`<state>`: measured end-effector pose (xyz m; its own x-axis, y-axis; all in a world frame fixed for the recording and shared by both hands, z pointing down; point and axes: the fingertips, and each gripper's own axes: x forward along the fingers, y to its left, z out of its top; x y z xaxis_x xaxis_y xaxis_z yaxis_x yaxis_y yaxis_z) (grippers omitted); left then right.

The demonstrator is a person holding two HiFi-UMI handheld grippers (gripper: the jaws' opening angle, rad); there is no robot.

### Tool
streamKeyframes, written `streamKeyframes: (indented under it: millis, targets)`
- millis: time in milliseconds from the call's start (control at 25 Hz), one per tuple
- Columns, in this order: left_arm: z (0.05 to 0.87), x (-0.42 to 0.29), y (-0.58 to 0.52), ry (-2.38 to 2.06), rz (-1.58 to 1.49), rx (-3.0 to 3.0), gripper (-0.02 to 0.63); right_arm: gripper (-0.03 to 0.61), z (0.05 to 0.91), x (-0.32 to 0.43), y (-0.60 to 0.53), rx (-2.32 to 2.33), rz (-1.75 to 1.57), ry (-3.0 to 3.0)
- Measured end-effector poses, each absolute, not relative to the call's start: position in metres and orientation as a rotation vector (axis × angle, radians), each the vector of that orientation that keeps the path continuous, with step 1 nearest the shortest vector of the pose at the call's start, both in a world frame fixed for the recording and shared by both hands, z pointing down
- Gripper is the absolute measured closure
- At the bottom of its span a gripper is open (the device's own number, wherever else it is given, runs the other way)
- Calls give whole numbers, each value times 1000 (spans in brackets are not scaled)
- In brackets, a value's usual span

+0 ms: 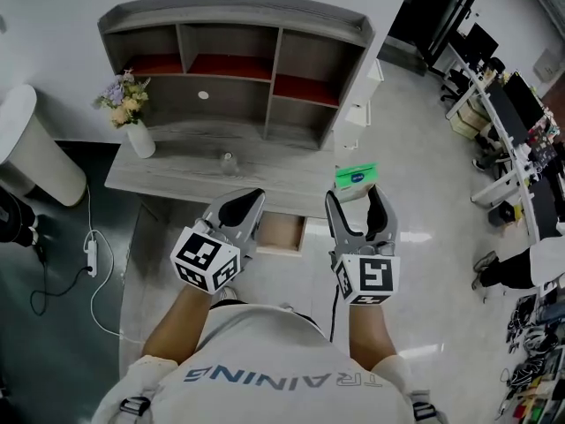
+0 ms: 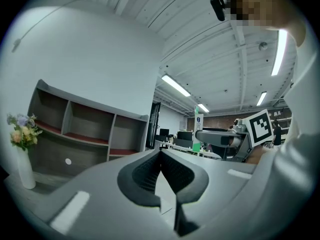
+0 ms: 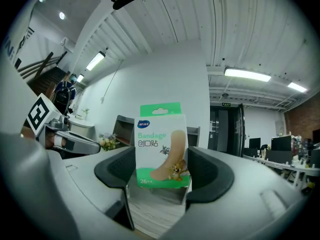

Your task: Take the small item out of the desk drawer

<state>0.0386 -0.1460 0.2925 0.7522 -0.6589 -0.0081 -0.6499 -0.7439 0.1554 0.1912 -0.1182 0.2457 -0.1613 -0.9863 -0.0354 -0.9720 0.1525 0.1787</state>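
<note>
Since right hand-held gripper (image 1: 353, 193) is clamped on green-and-white cardboard bandage box (image 3: 160, 149), hold squeeze steady, carry it clear of open wooden drawer (image 1: 281, 234); left hand-held gripper (image 2: 161, 154) jaws together, empty

The grey wood-grain desk with a shelved hutch (image 1: 177, 179) looks like matt laminate, and its upper shelves are lined in matt red. Under the desk's front edge, the open drawer (image 1: 281, 234) shows pale, plain wood. Right of the desk, the pale floor (image 1: 415, 263) is glossy and throws back light. The green-and-white bandage box (image 3: 161, 146) is smooth printed card with a faint sheen. The right gripper (image 3: 162, 171) and left gripper (image 2: 161, 159) have matt grey plastic shells and black ribbed, rubbery pads (image 3: 117, 171). At the desk's left end, the white vase (image 1: 141, 140) looks smooth.
</note>
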Motion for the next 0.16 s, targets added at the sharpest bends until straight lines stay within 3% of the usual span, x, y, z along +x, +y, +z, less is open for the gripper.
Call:
streamKeyframes:
  millis: [160]
  targets:
    - [294, 46, -146, -1043, -95, 2812, 612, 241, 243, 196, -118, 1979, -256, -2313]
